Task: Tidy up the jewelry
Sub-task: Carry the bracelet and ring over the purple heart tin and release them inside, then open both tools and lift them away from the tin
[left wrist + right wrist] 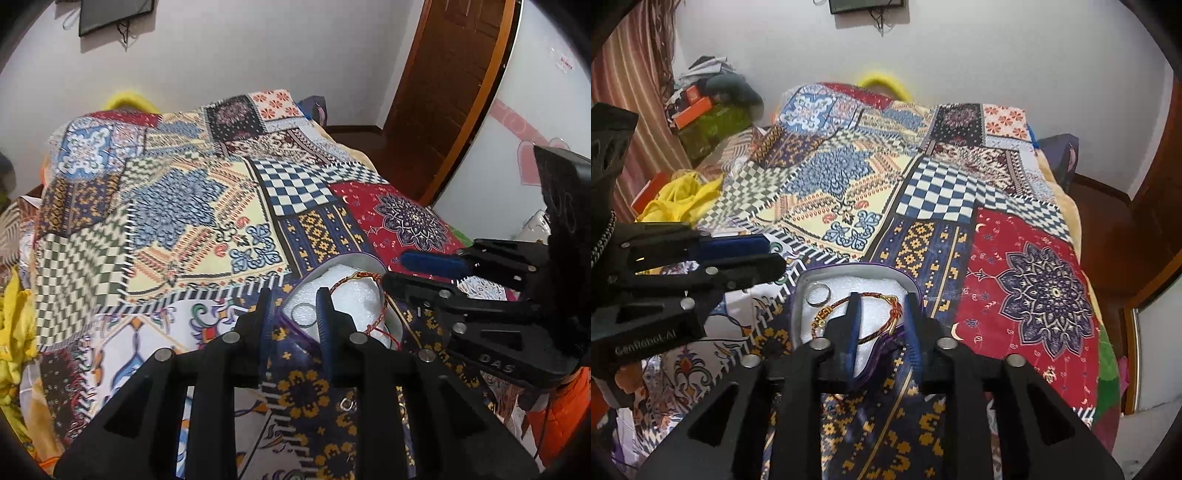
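White foam lines the small tin (912,286) on the patchwork bedspread (1034,295), where a thread bracelet (871,299) lies crosswise directly under the right gripper (882,314), whose fingers straddle it half-open and empty, nearer than the left gripper (293,314).

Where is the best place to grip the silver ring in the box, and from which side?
Probably from above. The silver ring lies flat on white foam in the box, in its corner close to the wall. Pinch the band across its inner, foam-side part; the wall blocks a sideways approach.
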`<action>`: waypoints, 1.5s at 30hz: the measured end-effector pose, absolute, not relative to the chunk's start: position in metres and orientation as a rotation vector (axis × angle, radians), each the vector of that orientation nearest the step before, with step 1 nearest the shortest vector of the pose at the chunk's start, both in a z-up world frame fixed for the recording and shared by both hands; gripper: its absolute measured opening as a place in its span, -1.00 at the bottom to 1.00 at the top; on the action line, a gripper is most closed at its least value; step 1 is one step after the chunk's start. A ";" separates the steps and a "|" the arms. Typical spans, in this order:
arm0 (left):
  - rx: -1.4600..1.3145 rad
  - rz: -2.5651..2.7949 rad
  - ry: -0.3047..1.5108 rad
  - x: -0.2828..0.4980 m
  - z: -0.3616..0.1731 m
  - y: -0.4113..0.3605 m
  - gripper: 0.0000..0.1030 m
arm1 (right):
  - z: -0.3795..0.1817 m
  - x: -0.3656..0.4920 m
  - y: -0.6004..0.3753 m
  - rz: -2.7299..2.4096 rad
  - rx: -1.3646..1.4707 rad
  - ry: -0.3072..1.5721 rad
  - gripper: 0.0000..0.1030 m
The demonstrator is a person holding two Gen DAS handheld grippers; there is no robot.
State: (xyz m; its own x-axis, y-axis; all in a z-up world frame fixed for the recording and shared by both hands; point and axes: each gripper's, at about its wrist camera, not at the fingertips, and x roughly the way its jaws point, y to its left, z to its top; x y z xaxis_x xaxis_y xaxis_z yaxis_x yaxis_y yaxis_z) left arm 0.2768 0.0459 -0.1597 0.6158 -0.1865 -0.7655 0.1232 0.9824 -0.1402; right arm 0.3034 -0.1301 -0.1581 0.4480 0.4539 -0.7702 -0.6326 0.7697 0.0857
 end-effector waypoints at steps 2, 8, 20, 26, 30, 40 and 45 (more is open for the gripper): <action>-0.065 -0.168 0.876 0.269 -0.153 0.047 -0.44 | -0.151 0.299 -0.134 0.675 -0.214 0.856 -0.33; -0.053 -0.164 0.854 0.246 -0.138 0.047 -0.31 | -0.131 0.279 -0.144 0.655 -0.189 0.809 -0.31; -0.043 -0.182 0.887 0.197 -0.147 0.036 -0.27 | -0.124 0.230 -0.160 0.639 -0.175 0.780 -0.28; -0.051 -0.198 0.938 0.178 -0.170 0.029 -0.27 | -0.133 0.212 -0.163 0.639 -0.178 0.795 -0.28; -0.059 -0.209 0.976 0.171 -0.187 0.024 -0.27 | -0.145 0.204 -0.164 0.640 -0.185 0.815 -0.28; -0.020 -0.254 1.015 0.161 -0.212 0.006 -0.53 | -0.177 0.196 -0.165 0.636 -0.207 0.880 -0.28; -0.035 -0.260 1.014 0.163 -0.219 0.010 -0.60 | -0.188 0.198 -0.160 0.654 -0.210 0.899 -0.28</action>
State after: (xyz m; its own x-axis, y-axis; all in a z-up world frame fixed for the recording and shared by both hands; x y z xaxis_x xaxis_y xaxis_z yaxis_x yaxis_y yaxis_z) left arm 0.1629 0.0103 -0.2186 0.5006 -0.2311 -0.8343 0.1989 0.9686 -0.1490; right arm 0.1977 -0.1603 -0.1876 0.4452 0.4384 -0.7808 -0.6076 0.7884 0.0962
